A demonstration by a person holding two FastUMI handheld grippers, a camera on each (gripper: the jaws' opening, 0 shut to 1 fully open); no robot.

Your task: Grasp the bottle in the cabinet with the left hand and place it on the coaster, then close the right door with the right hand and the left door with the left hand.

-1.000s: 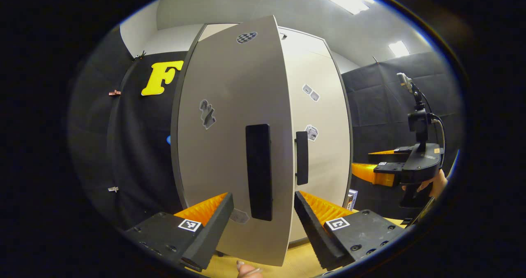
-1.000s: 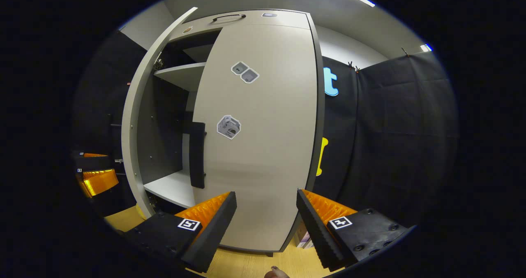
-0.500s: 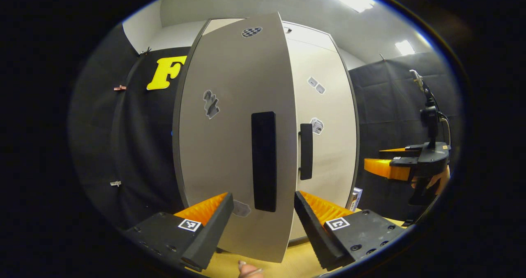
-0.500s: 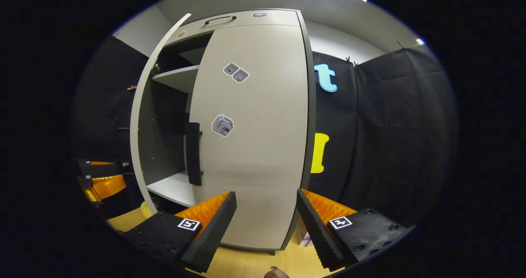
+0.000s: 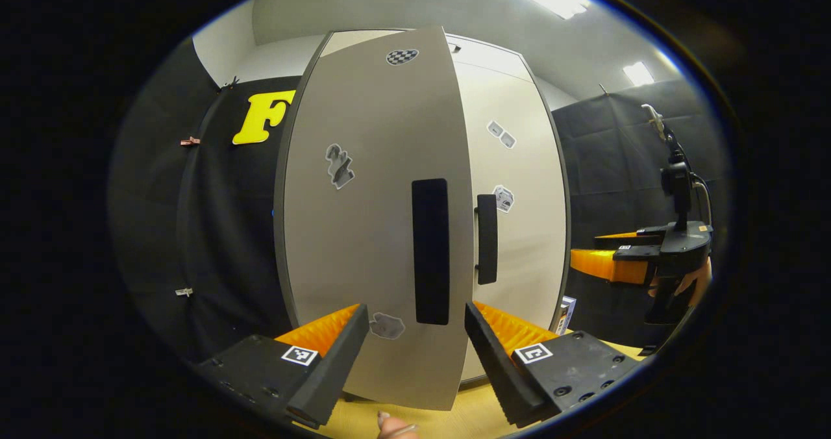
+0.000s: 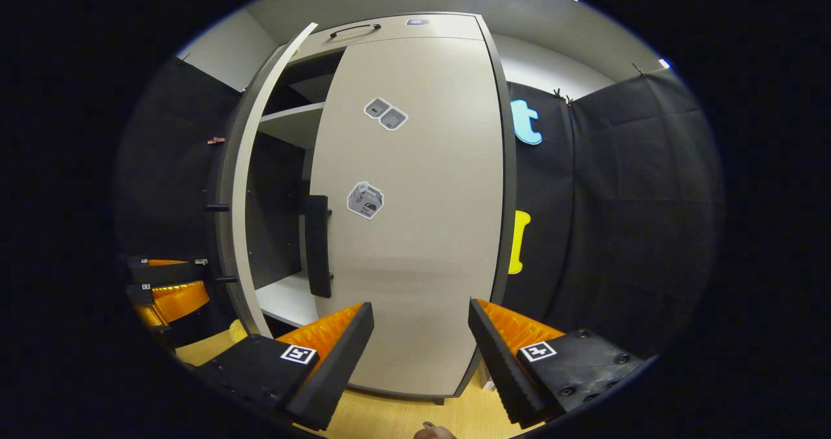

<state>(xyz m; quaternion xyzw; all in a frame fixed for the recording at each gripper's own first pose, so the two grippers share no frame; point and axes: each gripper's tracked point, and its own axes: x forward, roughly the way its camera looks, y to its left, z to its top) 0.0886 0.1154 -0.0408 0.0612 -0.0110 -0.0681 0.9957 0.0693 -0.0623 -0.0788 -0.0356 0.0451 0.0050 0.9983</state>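
In the left gripper view the cabinet's left door (image 5: 363, 231) stands slightly ajar, its black handle (image 5: 430, 250) just above my left gripper (image 5: 415, 348). That gripper is open, close in front of the door's lower part, holding nothing. The right door (image 5: 519, 231) is shut, with its handle (image 5: 487, 239) beside the left one. In the right gripper view the right door (image 6: 422, 231) faces me, and my right gripper (image 6: 419, 348) is open and empty in front of it. The left door's edge (image 6: 237, 199) leaves a gap showing shelves (image 6: 292, 121).
The right gripper (image 5: 623, 263), held by a hand (image 5: 688, 283), hovers right of the cabinet. The left gripper (image 6: 165, 289) shows beyond the ajar door. A small box (image 5: 566, 314) stands by the cabinet's right side. A small yellow thing (image 6: 237, 330) lies on the wooden table (image 6: 389, 416).
The left door has swung further toward shut, narrowing the gap to the shelves. The left gripper followed it. The right gripper has drawn back a little from the shut right door.
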